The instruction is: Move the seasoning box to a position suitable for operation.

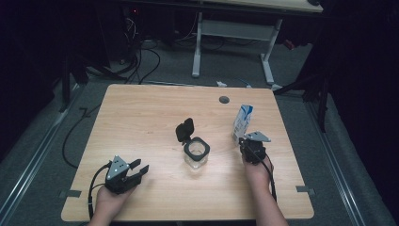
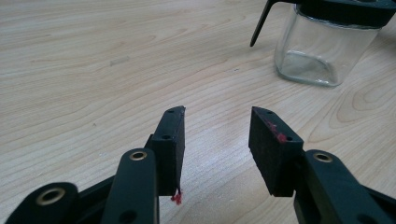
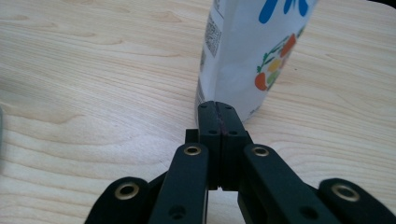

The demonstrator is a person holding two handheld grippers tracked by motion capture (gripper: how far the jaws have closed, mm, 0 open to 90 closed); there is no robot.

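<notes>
While both forearms come in from the near edge in the high view, the left hand-held gripper (image 1: pixel 139 170) rests low over the near-left part of the pale wooden counter (image 1: pixel 141 117), its jaws parted to a moderate gap with nothing between them, pointing right toward the middle. Right hand-held gripper (image 1: pixel 245 142) sits at the right side, wrist straight, pointing away from the person; its tips come just up to the foot of the white and blue milk carton with fruit print (image 1: pixel 242 122). Carton upright, far-right part of the counter. Clear square glass jar with black hinged lid (image 1: pixel 195 153) stands mid-counter, between the two hands; lid flipped open and standing up behind the rim. Small dark round grommet (image 1: pixel 224 99) near the far edge.

Left gripper view: left hand-held gripper (image 2: pixel 217 140) held close above the counter (image 2: pixel 93 70), black pads apart, bare wood in the gap. A bit of red thread hangs from the left pad. Glass jar (image 2: pixel 317 51) at upper right, well apart from the tips, empty as far as can be seen.

Right gripper view: right hand-held gripper (image 3: pixel 218 112) has its jaws fully together, pads pressed face to face, gripping nothing. Milk carton (image 3: pixel 252 51) directly ahead; tips at its base, contact cannot be told. Carton shows a barcode panel on its left face and coloured fruit on the front.
</notes>
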